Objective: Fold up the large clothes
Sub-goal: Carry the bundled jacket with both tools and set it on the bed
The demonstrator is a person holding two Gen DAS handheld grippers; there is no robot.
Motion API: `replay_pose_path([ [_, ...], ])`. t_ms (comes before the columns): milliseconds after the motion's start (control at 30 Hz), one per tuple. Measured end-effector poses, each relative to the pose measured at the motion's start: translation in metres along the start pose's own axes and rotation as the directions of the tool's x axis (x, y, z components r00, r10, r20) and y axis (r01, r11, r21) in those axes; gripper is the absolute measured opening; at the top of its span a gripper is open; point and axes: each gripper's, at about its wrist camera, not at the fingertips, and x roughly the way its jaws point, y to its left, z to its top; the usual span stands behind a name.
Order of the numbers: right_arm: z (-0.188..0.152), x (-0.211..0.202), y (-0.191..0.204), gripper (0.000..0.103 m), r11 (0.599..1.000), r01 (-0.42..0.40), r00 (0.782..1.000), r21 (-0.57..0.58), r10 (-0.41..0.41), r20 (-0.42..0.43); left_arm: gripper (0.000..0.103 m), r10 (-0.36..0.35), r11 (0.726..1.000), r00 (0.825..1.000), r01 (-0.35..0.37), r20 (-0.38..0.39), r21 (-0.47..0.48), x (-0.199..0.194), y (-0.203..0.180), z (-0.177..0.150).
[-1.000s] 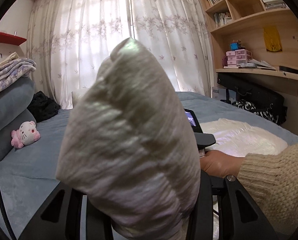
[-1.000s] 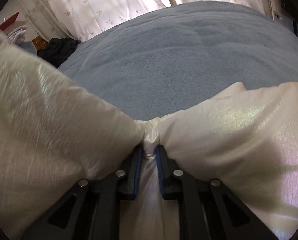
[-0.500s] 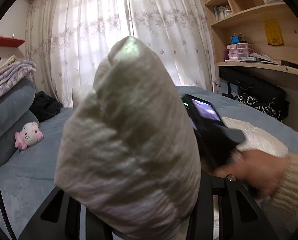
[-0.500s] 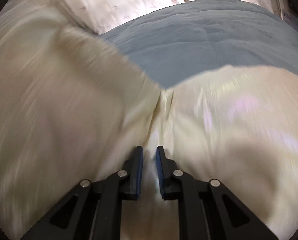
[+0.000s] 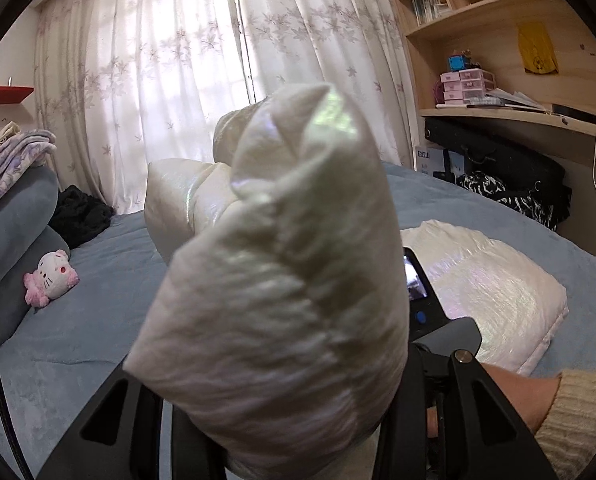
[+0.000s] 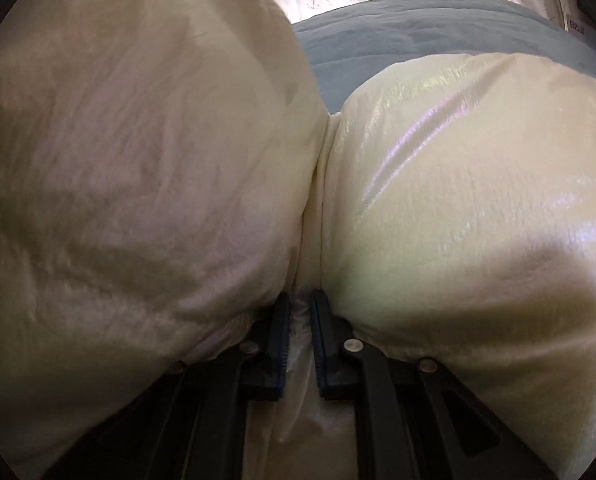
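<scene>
Change: right claw [image 6: 298, 332], pinching the padded jacket [image 6: 457, 200], is sweeping it across the bed [image 6: 397, 28] | left claw [image 5: 282, 432] is gripping a bunched jacket fold | fold progressing.

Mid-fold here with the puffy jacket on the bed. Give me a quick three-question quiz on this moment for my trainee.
1. True or false: the right gripper is clamped on a fold of the shiny cream padded jacket.
2. Which soft toy lies on the blue-grey bedspread? A) brown bear B) pink-and-white cat plush C) green frog
3. Fill in: a bunched part of the jacket stands between the left gripper's fingers and hides most of the ____ behind it.

Key: 1 true. 2 B, the pink-and-white cat plush. 3 curtain.
</scene>
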Motion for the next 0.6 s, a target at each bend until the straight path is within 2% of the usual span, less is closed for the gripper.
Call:
replay_pose_path([
  [200, 0.0, -0.005, -0.009, 0.011, 0.998, -0.052, 0.999, 0.042, 0.053, -0.013, 0.038, 0.007, 0.999, 1.0, -0.006, -0.005, 0.045, -0.005, -0.016, 0.003],
  [433, -0.005, -0.024, -0.022, 0.011, 0.985, -0.144, 0.983, 0.095, 0.154, -0.096, 0.039, -0.017, 0.996, 1.0, 0.019, -0.024, 0.087, -0.012, -0.043, 0.02],
  [600, -0.024, -0.045, -0.043, 0.01, 0.959, -0.208, 0.973, 0.191, 0.223, -0.063, 0.039, -0.047, 0.993, 0.998, 0.052, -0.052, 0.102, -0.009, -0.064, 0.036],
])
